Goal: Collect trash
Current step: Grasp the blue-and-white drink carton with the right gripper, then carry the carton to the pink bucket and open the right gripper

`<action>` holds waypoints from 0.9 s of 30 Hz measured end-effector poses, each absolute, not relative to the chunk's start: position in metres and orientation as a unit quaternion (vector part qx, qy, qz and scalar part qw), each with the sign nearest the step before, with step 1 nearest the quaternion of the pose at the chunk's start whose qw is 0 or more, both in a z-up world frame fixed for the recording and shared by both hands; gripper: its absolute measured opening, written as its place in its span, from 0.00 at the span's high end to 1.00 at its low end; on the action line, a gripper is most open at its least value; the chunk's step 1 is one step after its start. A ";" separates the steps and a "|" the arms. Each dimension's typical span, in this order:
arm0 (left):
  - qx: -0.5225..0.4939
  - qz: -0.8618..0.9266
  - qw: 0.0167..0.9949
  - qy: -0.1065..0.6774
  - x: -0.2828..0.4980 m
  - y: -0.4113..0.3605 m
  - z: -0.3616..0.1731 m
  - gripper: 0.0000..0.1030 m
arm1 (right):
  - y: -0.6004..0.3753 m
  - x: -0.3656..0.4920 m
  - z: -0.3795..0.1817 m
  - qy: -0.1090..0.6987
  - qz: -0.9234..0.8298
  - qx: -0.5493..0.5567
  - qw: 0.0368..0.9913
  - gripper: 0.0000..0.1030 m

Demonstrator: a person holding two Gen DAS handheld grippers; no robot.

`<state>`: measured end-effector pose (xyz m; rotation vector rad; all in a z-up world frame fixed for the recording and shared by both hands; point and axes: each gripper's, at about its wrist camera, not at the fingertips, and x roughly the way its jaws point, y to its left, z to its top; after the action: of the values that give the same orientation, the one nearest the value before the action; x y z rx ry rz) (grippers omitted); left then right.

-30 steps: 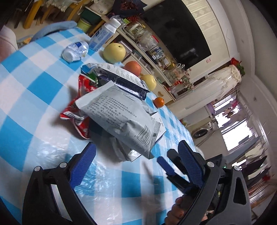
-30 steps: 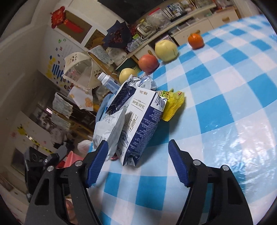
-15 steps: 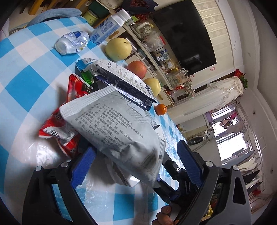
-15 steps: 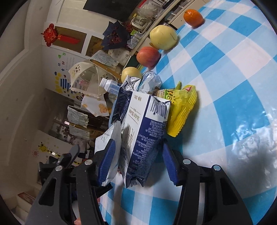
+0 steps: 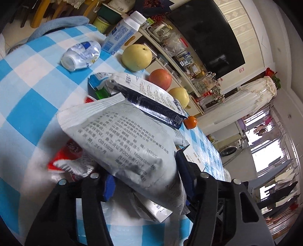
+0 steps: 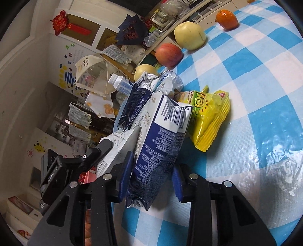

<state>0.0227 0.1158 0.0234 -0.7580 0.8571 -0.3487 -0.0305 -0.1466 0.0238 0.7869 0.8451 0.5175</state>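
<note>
Left hand-held gripper [image 5: 145,183] is closing around the grey pouch [image 5: 128,149], its right pad hidden; right hand-held gripper [image 6: 151,179] is closing on the blue carton [image 6: 161,143].

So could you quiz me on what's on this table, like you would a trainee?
1. True or false: the grey-white printed pouch sits between the left gripper's fingers.
2. Which item lies right beside the navy-and-white carton that the right gripper is closing on?
A. a yellow snack bag
B. a glass jar
C. a folded newspaper
3. Fill in: the small round fruit farthest along the checked tablecloth is coloured ____.

Key: 1 true; 2 A; 3 orange.
</note>
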 end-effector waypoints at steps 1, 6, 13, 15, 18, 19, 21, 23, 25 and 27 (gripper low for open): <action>-0.358 -0.164 0.826 0.403 0.023 0.118 0.024 0.47 | -0.144 -0.029 0.025 0.396 0.240 0.361 0.810 0.62; -0.358 -0.169 0.829 0.396 0.017 0.132 0.028 0.62 | -0.140 -0.033 0.032 0.397 0.233 0.334 0.823 0.63; -0.354 -0.175 0.838 0.376 0.007 0.155 0.039 0.63 | -0.134 -0.045 0.046 0.384 0.235 0.306 0.839 0.67; -0.346 -0.176 0.845 0.368 0.003 0.161 0.045 0.63 | -0.130 -0.050 0.051 0.381 0.236 0.295 0.844 0.68; -0.330 -0.176 0.859 0.349 -0.007 0.172 0.061 0.63 | -0.126 -0.056 0.057 0.374 0.236 0.287 0.850 0.68; -0.328 -0.176 0.862 0.345 -0.009 0.176 0.064 0.63 | -0.126 -0.058 0.060 0.369 0.236 0.288 0.851 0.68; -0.326 -0.179 0.866 0.334 -0.015 0.185 0.072 0.63 | -0.126 -0.062 0.065 0.359 0.235 0.293 0.854 0.68; -0.323 -0.177 0.871 0.325 -0.021 0.193 0.078 0.63 | -0.125 -0.066 0.071 0.352 0.238 0.301 0.854 0.68; -0.322 -0.174 0.875 0.317 -0.027 0.203 0.084 0.63 | -0.119 -0.069 0.079 0.346 0.245 0.311 0.850 0.68; -0.322 -0.168 0.879 0.309 -0.033 0.210 0.089 0.63 | -0.108 -0.071 0.087 0.345 0.257 0.314 0.847 0.68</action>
<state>-0.0332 0.2101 0.0893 -0.6721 0.6448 -0.3511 -0.0706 -0.1076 0.0868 0.6622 0.7274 0.5410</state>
